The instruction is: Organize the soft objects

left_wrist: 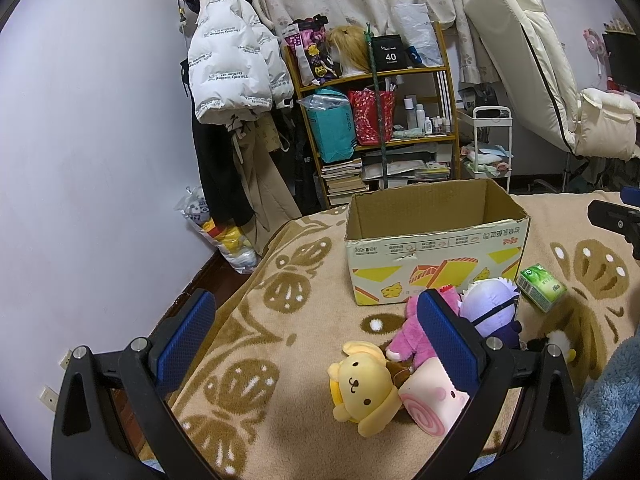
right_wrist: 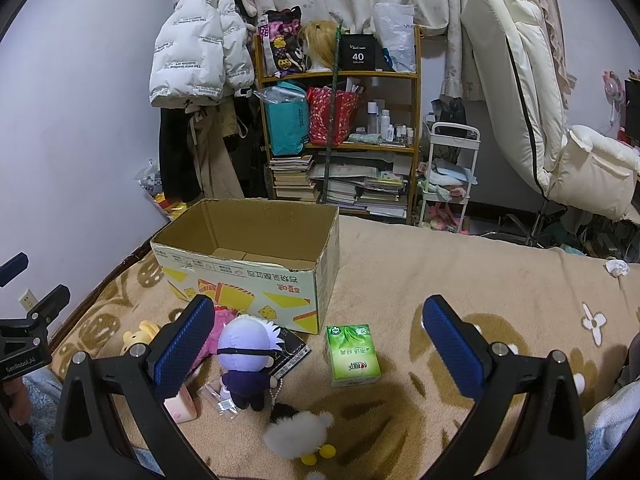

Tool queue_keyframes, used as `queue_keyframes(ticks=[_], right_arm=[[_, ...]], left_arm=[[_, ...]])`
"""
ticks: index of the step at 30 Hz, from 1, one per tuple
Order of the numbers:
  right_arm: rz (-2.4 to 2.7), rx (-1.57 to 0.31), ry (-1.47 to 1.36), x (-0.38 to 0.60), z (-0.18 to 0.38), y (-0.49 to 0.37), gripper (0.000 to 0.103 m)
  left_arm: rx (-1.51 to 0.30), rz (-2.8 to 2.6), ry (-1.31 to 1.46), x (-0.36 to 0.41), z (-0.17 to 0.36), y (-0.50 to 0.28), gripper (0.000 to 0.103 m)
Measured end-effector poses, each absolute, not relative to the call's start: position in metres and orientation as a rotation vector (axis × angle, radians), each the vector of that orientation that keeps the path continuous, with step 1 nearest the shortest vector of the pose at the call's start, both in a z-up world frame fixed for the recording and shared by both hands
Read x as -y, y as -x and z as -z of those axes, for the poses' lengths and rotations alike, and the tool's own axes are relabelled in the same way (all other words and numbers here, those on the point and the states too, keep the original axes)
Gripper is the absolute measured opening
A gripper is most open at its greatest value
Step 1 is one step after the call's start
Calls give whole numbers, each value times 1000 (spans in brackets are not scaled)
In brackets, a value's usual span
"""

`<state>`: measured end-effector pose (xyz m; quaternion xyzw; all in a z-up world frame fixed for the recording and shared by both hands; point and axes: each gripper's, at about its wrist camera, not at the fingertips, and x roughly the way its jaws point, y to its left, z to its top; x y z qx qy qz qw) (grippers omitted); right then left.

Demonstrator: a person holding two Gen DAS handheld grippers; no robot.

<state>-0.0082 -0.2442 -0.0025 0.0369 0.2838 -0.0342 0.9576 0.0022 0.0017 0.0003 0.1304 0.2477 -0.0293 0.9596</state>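
Left wrist view: the left gripper [left_wrist: 316, 340] hangs over a bed [left_wrist: 280, 360] spread with a beige blanket patterned in brown butterflies, its blue fingers [left_wrist: 186, 340] released and wide apart, grasping nothing. An open cardboard box [left_wrist: 436, 240] stands on the blanket. In front of the box lie the soft toys: a yellow dog plush [left_wrist: 366, 386], a pink roll plush [left_wrist: 434, 402] touching it, a pink plush [left_wrist: 412, 336] and a white-haired doll [left_wrist: 490, 306]. A green carton [left_wrist: 541, 286] lies to the right of the box. Behind the box stand a wooden shelf [left_wrist: 376, 120] of bags and books, and a white puffer jacket [left_wrist: 230, 52] hanging against a lavender wall.

Right wrist view: the right gripper [right_wrist: 320, 340] is likewise released, fingers [right_wrist: 454, 344] empty. The box [right_wrist: 248, 256] sits ahead left; the doll [right_wrist: 246, 354] and carton [right_wrist: 351, 354] lie before it, with a white fluffy plush [right_wrist: 298, 432] nearer the camera. A cream mattress [right_wrist: 516, 80] leans right of the shelf.
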Motion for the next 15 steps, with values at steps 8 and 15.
queue_keyframes(ticks=[8,15], right_arm=[[69,-577,-75,244,3,8,103],[69,-578,-76,244,3,8,103]], left_arm=[[-494,56,-265,1,-1,2,100],[-494,55,-267,1,-1,2,100]])
